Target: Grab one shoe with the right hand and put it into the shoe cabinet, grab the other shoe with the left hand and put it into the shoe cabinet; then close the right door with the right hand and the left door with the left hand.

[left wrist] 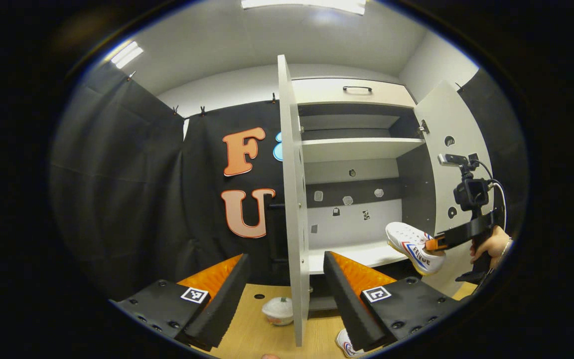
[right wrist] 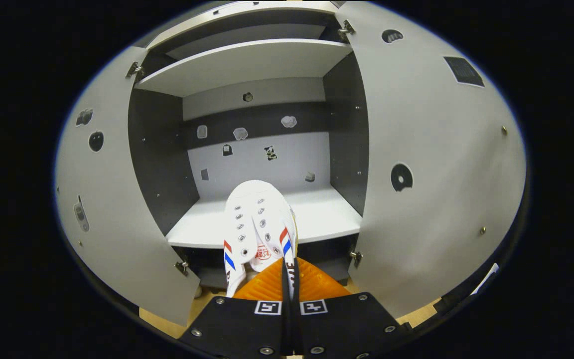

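Note:
In the right gripper view, my right gripper (right wrist: 287, 273) is shut on the rim of a white shoe (right wrist: 256, 215) with red and blue stripes. The shoe's toe points into the open shoe cabinet, just above the front of its white lower shelf (right wrist: 319, 217). The left gripper view shows that same shoe (left wrist: 413, 247) held by the right gripper (left wrist: 439, 243) and a hand in front of the cabinet (left wrist: 361, 149). My left gripper (left wrist: 284, 294) is open, low over the wooden surface, with the left door's edge (left wrist: 292, 199) between its fingers. The second shoe (left wrist: 344, 344) lies below, partly hidden by one finger.
Both cabinet doors stand wide open: left door (right wrist: 112, 199), right door (right wrist: 431, 149). An upper shelf (right wrist: 247, 62) spans the cabinet. A small white round object (left wrist: 278, 310) sits on the wooden surface (left wrist: 262, 334) by the left door's foot. Black cloth hangs on the left.

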A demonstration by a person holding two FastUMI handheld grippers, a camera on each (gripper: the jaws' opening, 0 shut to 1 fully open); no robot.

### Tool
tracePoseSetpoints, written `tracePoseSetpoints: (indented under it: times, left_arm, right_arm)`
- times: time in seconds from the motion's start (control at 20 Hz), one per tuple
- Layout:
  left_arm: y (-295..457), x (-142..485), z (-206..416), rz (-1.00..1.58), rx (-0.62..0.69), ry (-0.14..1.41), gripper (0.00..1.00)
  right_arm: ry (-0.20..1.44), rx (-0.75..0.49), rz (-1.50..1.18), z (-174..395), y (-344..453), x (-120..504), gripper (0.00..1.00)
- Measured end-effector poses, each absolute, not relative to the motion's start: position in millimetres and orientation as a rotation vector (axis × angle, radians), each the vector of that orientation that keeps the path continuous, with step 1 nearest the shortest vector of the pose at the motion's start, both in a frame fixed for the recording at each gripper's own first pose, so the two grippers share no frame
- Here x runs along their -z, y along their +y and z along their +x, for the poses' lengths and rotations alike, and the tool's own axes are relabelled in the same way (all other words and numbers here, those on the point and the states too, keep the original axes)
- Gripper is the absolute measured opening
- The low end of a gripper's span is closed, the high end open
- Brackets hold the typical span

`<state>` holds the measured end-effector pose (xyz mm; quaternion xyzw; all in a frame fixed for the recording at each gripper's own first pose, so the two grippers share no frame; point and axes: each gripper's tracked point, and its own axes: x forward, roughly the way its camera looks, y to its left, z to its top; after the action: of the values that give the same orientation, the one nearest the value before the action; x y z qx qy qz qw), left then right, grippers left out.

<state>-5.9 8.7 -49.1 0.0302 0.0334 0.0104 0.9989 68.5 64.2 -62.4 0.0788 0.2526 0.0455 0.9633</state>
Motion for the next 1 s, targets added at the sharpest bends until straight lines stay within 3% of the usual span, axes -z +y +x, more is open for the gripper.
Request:
tracePoseSetpoints:
  times: [0.3, 0.55, 1.0]
  left_arm:
    - [2.8, 45.6, 10.1, 0.073, -0.03, 0.057, 0.96]
    - [-0.2, 50.4, 18.1, 0.082, -0.033, 0.064, 0.96]
    - [3.9, 57.7, 30.0, 0.092, -0.073, 0.078, 0.96]
  right_arm:
    - [0.496, -0.086, 0.169, 121.0, 58.2, 19.7, 0.0]
    - [0.538, -0.054, 0.134, 206.2, 72.1, 60.2, 0.0]
    - [0.667, -0.018, 0.134, 259.8, 74.9, 144.8, 0.0]
